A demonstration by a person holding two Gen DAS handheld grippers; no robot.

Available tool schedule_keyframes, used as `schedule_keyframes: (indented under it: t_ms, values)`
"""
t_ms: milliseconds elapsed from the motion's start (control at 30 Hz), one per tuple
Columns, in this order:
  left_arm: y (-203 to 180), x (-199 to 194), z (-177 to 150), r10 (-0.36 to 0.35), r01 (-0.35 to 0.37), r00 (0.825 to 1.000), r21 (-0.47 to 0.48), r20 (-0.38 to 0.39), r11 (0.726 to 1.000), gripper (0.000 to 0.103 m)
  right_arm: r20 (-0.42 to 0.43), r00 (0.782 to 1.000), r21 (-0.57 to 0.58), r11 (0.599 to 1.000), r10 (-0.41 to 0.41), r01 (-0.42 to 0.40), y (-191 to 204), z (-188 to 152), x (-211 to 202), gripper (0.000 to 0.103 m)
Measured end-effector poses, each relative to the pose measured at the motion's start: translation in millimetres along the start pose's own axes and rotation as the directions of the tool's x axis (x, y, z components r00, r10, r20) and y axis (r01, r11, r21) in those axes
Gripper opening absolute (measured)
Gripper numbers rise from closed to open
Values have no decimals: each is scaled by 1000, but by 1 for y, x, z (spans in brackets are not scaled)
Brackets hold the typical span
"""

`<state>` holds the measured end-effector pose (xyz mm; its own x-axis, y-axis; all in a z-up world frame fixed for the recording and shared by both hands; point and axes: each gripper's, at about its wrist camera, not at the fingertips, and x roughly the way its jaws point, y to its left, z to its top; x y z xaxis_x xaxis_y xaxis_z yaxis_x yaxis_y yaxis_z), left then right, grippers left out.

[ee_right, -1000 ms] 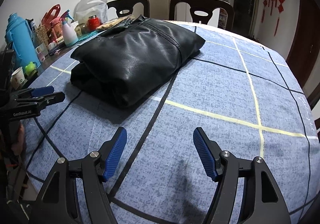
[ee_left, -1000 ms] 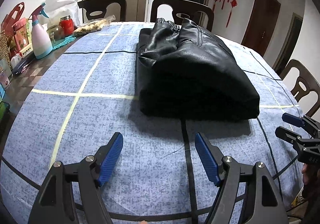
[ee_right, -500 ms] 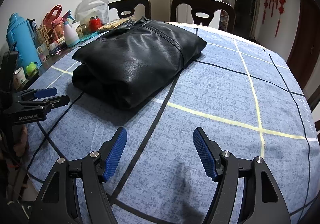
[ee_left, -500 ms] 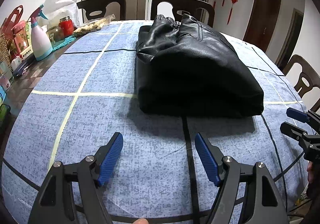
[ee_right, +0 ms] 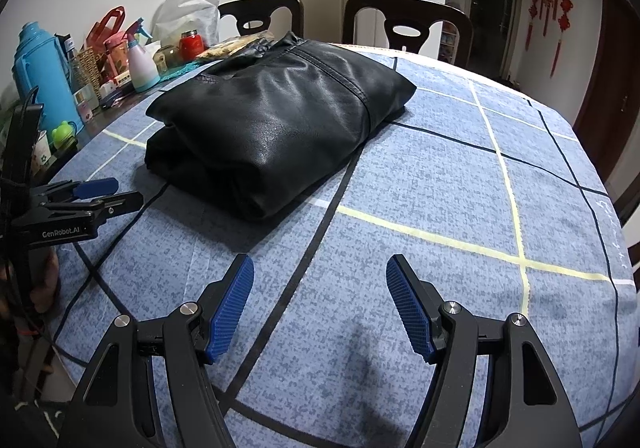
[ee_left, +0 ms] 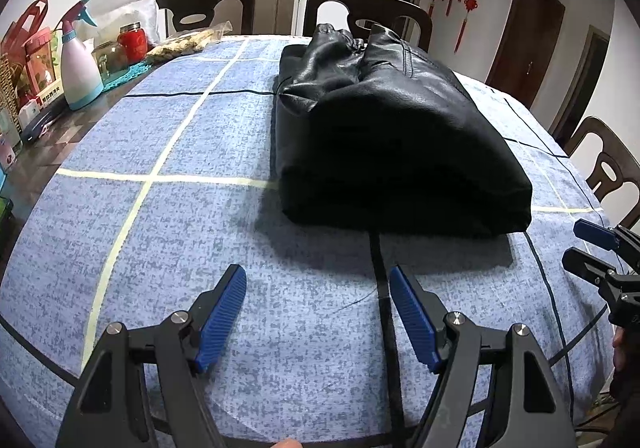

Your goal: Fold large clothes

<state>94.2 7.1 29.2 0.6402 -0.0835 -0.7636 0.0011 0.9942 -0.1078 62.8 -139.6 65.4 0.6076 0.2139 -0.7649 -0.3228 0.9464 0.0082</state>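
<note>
The black jacket (ee_left: 392, 135) is lying folded in a thick bundle on the blue checked tablecloth (ee_left: 168, 232), near the far side of the table. The left gripper (ee_left: 318, 288) and the right gripper (ee_right: 320, 276) are hovering over the cloth in front of it, both with fingers wide apart, holding nothing. A spray bottle (ee_left: 78, 63) is standing at the table's left edge.

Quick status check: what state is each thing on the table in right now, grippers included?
Black jacket: folded into a compact bundle, lying on the tablecloth, nothing gripping it.
Left gripper: open, empty, short of the jacket.
Right gripper: open, empty, over bare cloth.
Tablecloth: spread flat.
Spray bottle: upright.
Blue thermos: upright, lid on.
Red jar: upright, lid on.
</note>
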Motion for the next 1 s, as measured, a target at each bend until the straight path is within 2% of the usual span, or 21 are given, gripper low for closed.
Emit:
schedule_keyframes:
  t_ms: [1000]
  values:
    - [-6, -1, -1, -8, 8, 1000, 33, 10, 999, 76, 0, 1000, -11, 1000, 11, -11, 8, 1, -1, 69]
